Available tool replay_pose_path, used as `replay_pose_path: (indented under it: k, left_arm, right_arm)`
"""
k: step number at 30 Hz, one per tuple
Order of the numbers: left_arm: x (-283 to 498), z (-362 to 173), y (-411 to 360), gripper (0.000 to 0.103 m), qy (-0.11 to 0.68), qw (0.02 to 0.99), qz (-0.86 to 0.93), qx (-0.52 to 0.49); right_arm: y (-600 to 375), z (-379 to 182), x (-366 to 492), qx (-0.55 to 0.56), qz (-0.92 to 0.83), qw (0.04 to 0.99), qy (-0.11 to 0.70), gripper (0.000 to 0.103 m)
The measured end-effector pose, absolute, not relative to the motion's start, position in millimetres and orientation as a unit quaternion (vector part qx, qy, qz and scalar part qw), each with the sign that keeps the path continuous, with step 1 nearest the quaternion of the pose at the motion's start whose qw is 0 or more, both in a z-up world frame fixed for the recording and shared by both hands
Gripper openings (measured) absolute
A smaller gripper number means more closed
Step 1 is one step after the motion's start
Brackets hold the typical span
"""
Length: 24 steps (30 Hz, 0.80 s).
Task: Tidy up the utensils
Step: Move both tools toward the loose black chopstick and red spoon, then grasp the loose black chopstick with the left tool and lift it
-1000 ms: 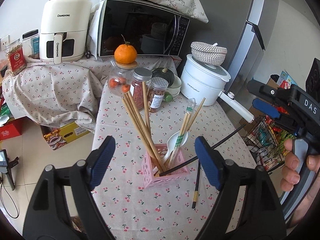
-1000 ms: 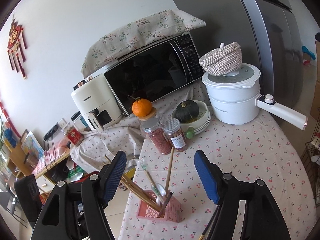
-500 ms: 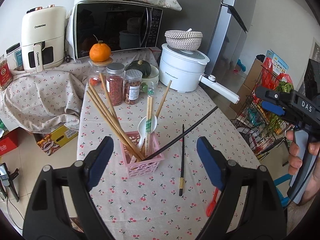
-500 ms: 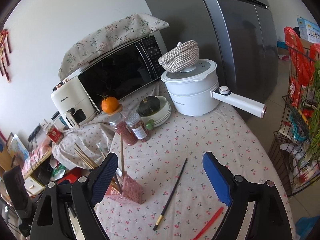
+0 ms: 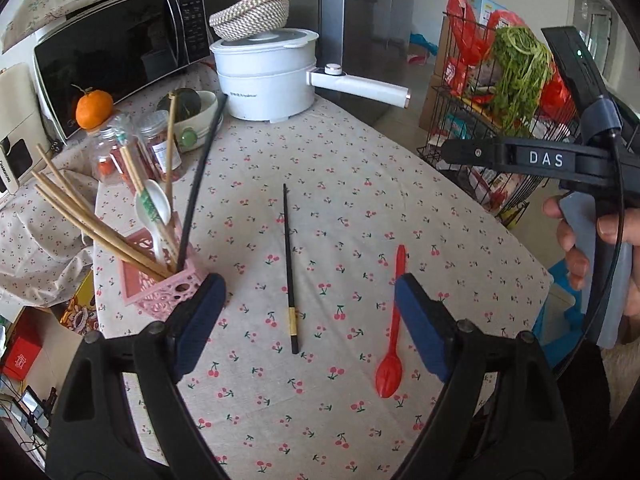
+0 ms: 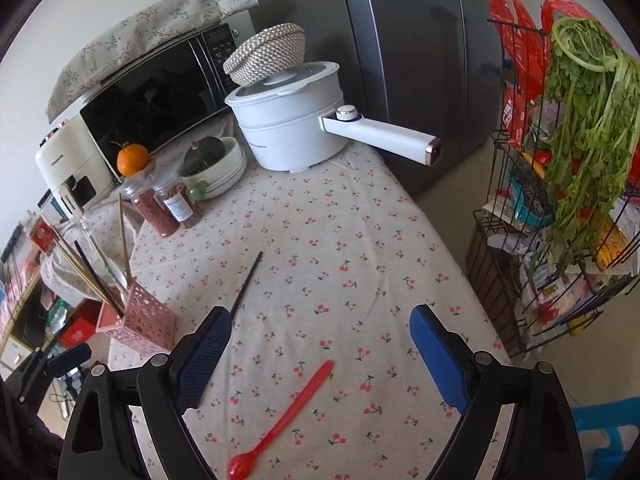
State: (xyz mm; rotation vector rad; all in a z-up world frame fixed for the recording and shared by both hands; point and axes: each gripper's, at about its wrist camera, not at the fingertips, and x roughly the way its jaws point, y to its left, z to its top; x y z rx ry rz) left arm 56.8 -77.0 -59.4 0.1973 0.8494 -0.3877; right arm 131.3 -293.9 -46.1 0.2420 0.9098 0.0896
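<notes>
Left gripper (image 5: 310, 312): jaws spread wide, holding nothing, above the cherry-print tablecloth (image 5: 360, 184). Right gripper (image 6: 320, 344): jaws likewise spread and empty. A black chopstick (image 5: 289, 268) lies flat between the left gripper's fingers. A red spoon (image 5: 394, 328) lies just right of it, apart, bowl toward the near edge. At the left table edge stands a pink holder (image 5: 154, 280) containing wooden chopsticks (image 5: 92, 224), a white spoon (image 5: 154, 212) and a second black chopstick (image 5: 198, 184). A white pot (image 5: 268, 76) stands at the far side.

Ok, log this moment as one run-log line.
left gripper: open, empty | right gripper: open, empty | black chopstick, red spoon: loose on tablecloth | pink holder: partly filled
</notes>
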Motion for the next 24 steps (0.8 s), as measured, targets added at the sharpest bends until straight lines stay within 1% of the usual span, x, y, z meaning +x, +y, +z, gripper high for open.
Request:
replay_pose_path:
  k: [4,8,12,14,16,17,18,19,22,24]
  left_arm:
    - [73.7,-87.7,-100.4,0.086,0.449,0.869,-0.184,0.101]
    - [102.6,-117.2,-117.0,0.086,0.488,0.853,-0.160,0.097]
    - [135.8,-134.0,-126.0,0.086,0.496,0.855,-0.120,0.092]
    - [151.6,-138.0,-128.2,0.083,0.498,0.856,-0.107,0.085]
    - [167.7,-139.1,-131.8,0.076,0.500,0.857,-0.101,0.078]
    - [176.3,-139.5,-134.3,0.074,0.501,0.856,-0.101,0.075]
    - [184.5,-139.8,-136.0,0.069,0.502,0.856,-0.100,0.073]
    - [193.2,-140.0,-137.0,0.061,0.504,0.855,-0.100,0.069]
    - [216.4,-143.0,-136.2,0.049,0.511,0.853,-0.090,0.051]
    - [228.8,-145.7,-135.3,0.048,0.516,0.852,-0.079,0.043]
  right_arm:
    - [-310.9,-77.5,138.4,0.102,0.038,0.858,0.501,0.092]
    - [-328.0,-111.8,142.6,0.111,0.018,0.823,0.557,0.092]
    - [-324.3,-124.4,146.8,0.066,0.032,0.812,0.580,0.092]
    - [-319.8,-129.5,149.0,0.033,0.032,0.810,0.584,0.092]
    - [-315.8,-135.4,152.4,0.012,0.035,0.806,0.591,0.092]
    - [-314.9,-137.4,154.0,0.008,0.040,0.804,0.593,0.092]
    - [-314.1,-138.4,156.1,0.006,0.045,0.802,0.595,0.092]
    - [-314.4,-138.7,158.3,0.007,0.051,0.802,0.594,0.092]
    - [-319.2,-139.1,165.1,0.021,0.054,0.802,0.595,0.092]
    - [-324.2,-140.1,169.5,0.036,0.052,0.800,0.596,0.092]
